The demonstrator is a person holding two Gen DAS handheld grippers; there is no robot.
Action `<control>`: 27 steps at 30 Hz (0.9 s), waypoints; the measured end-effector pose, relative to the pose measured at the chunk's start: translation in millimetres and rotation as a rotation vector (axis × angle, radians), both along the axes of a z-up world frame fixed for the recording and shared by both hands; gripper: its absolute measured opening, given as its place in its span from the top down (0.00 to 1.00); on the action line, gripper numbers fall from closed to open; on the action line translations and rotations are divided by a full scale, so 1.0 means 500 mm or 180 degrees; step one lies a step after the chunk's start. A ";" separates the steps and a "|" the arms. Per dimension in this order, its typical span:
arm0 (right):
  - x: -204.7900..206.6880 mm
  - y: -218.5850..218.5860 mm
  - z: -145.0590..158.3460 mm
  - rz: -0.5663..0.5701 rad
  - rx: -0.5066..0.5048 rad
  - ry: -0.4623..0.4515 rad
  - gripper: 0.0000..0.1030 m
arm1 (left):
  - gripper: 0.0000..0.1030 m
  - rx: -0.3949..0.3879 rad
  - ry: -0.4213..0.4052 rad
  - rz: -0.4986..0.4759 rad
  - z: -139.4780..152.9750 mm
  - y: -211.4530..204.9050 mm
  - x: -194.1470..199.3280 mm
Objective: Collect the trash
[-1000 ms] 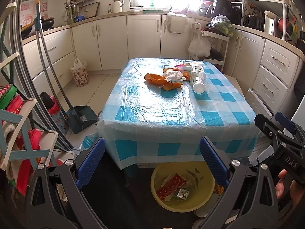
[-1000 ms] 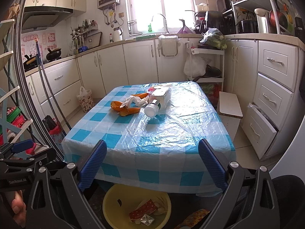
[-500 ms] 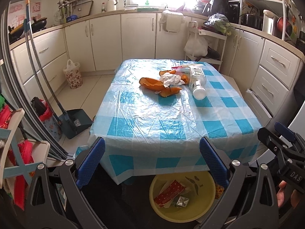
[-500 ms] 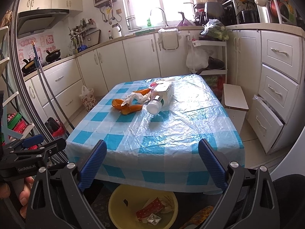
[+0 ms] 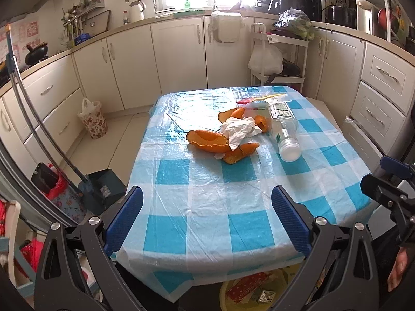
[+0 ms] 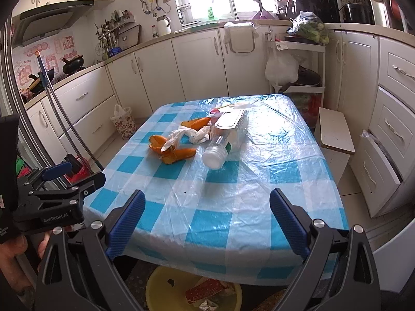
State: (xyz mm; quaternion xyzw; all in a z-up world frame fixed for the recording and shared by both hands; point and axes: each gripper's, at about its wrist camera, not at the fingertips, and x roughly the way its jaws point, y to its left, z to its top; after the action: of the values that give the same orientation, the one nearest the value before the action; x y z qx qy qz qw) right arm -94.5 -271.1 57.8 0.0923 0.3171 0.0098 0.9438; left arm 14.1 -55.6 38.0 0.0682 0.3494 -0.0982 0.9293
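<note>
On the blue-checked table (image 5: 207, 194) (image 6: 259, 181) lies a heap of trash: orange peels (image 5: 207, 140) (image 6: 179, 153), a crumpled white tissue (image 5: 240, 129) (image 6: 186, 134), a clear plastic bottle (image 5: 285, 137) (image 6: 220, 150) on its side and a flat wrapper (image 5: 262, 101) (image 6: 233, 107) behind it. A yellow basin (image 5: 233, 295) (image 6: 160, 287) with wrappers inside sits on the floor under the table's near edge. My left gripper (image 5: 207, 220) and right gripper (image 6: 207, 220) both hover open over the near edge, with nothing between the fingers.
White cabinets run along the back and both sides. A dustpan (image 5: 103, 186) and long handles stand at the left. A small bag (image 5: 93, 119) sits on the floor. A white step stool (image 6: 334, 134) stands right of the table, with a rack (image 5: 280, 59) behind.
Both grippers have risen and moved forward toward the table; the trash heap looks larger and the yellow basin has slipped mostly under the table's edge. Both stay open.
</note>
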 end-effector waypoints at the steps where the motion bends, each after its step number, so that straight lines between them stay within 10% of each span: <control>1: 0.015 -0.003 0.001 0.0005 -0.0009 0.0001 0.10 | 0.07 0.0011 0.0006 -0.0009 -0.001 -0.003 0.016; 21: 0.147 -0.074 -0.070 -0.0176 0.0541 0.0283 0.10 | 0.08 0.0251 0.0424 -0.0395 -0.083 -0.170 0.357; 23: 0.150 -0.072 -0.073 -0.0159 0.0588 0.0311 0.10 | 0.20 0.0198 0.0530 -0.0452 -0.097 -0.175 0.381; 27: 0.150 -0.065 -0.076 -0.0113 0.0564 0.0318 0.10 | 0.88 0.0039 0.0796 -0.0526 -0.121 -0.165 0.413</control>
State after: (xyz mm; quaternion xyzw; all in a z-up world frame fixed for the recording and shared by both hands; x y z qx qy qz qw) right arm -19.2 -303.5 20.0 0.1813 0.3600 0.0165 0.9150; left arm 220.7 -138.3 -22.5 0.0897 0.4562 -0.1798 0.8669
